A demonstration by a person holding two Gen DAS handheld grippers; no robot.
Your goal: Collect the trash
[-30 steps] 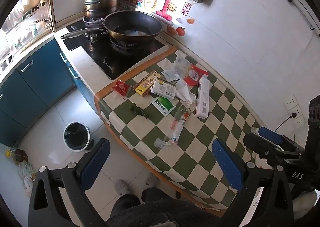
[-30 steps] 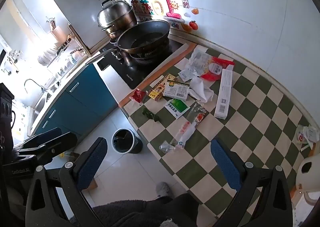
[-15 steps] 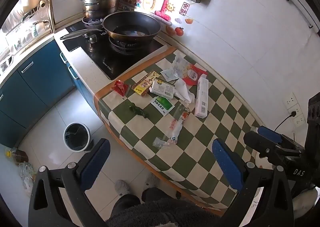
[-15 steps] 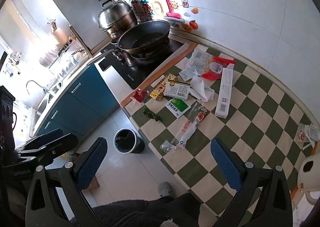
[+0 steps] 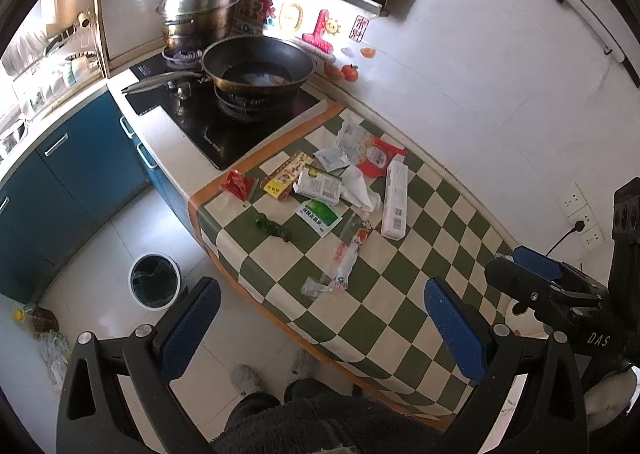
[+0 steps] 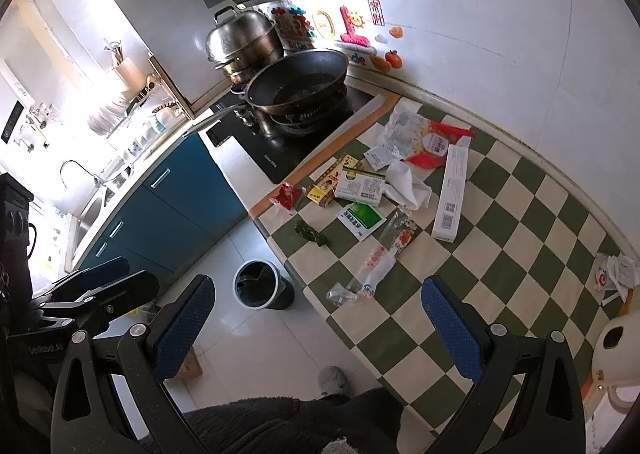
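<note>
Both grippers are held high above the kitchen, well apart from the litter. The left gripper is seen with its blue pads spread wide and nothing between them; the right gripper is likewise spread wide and empty.

The trash is scattered on the green-and-cream checkered cloth that covers the counter beside the hob. A long white box lies nearest the wall, with a red-and-white packet just beyond it. A crumpled white tissue is found between the box and a white printed carton. A yellow-and-red wrapper touches the carton, and a small red sachet lies near the cloth's orange border. A green-and-white sachet is placed just below the carton, with a dark green crumpled scrap beside it. Clear plastic wrappers trail toward the counter's front edge, ending in a small crinkled clear piece.

The waste bin stands on the white floor tiles, below the counter edge and beside the blue cabinets. A dark wok and a lidded steel pot sit on the hob. More crumpled paper is seen at the far right of the cloth. Nothing stands between the grippers and the litter.
</note>
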